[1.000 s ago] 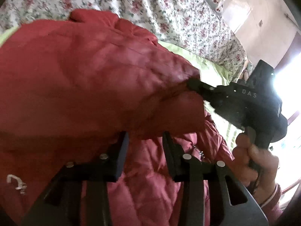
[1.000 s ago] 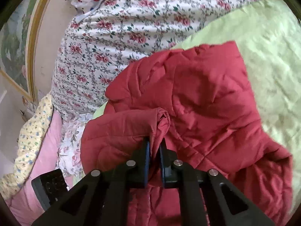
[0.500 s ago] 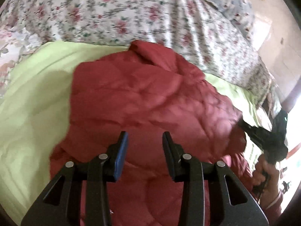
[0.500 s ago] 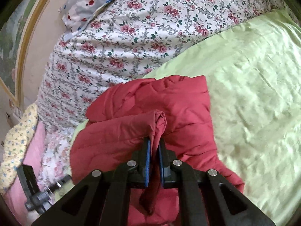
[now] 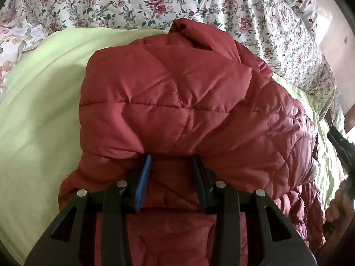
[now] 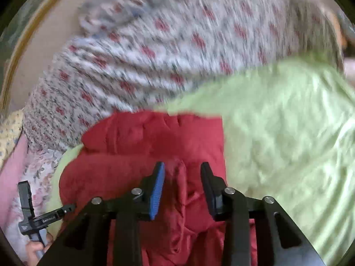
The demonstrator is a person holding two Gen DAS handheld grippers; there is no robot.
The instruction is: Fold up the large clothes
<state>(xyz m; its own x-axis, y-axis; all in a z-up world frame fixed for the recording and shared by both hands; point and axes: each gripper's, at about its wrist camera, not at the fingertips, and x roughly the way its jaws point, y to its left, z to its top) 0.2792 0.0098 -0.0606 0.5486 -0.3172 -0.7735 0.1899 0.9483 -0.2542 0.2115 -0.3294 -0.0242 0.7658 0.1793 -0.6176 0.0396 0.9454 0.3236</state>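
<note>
both grippers over red jacket (image 5: 177, 110); right gripper (image 6: 182, 173) just opened.

Pale green sheet (image 5: 40, 115) on the bed, floral quilt (image 5: 137, 2) bunched behind it, pink bedding (image 6: 11, 177) alongside.

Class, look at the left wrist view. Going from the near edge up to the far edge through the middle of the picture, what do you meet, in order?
Left gripper → red quilted jacket → floral bedcover.
</note>
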